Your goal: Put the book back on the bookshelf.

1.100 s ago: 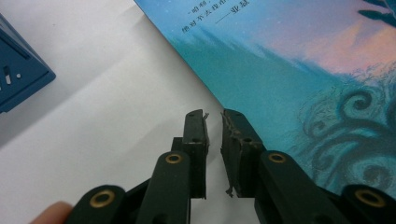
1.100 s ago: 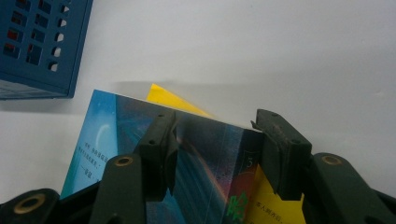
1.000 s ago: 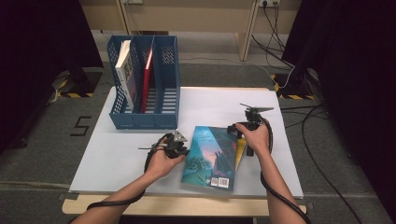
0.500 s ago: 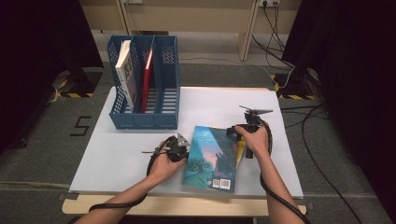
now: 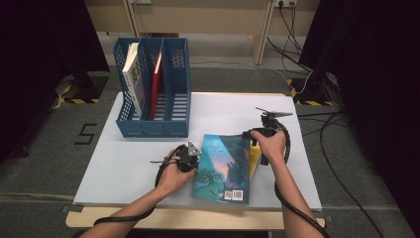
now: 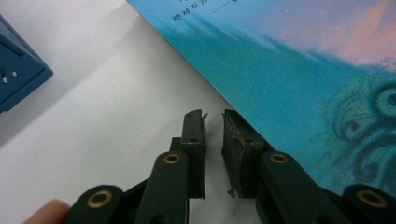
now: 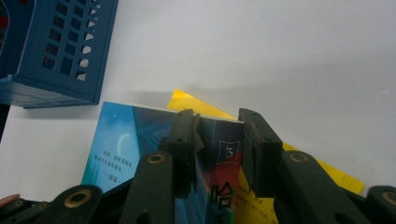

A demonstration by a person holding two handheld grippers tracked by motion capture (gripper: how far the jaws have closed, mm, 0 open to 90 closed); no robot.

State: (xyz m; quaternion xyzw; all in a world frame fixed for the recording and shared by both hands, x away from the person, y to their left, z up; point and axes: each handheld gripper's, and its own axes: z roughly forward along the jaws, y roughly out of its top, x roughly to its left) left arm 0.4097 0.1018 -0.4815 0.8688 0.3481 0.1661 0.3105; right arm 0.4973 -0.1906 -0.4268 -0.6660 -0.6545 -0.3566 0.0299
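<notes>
right hand-held gripper (image 7: 217, 140) jaws straddle blue book (image 7: 140, 149) spine (closing in).

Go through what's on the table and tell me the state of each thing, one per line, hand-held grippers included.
Blue book: flat on the table, atop the yellow book.
Yellow book: flat, mostly covered.
Blue file rack: upright, two books standing inside.
White book: leaning in the rack's left slot.
Red book: upright in the middle slot.
Left hand-held gripper: shut, empty, beside the blue book's edge.
Right hand-held gripper: jaws just closing, straddling the blue book's spine.
</notes>
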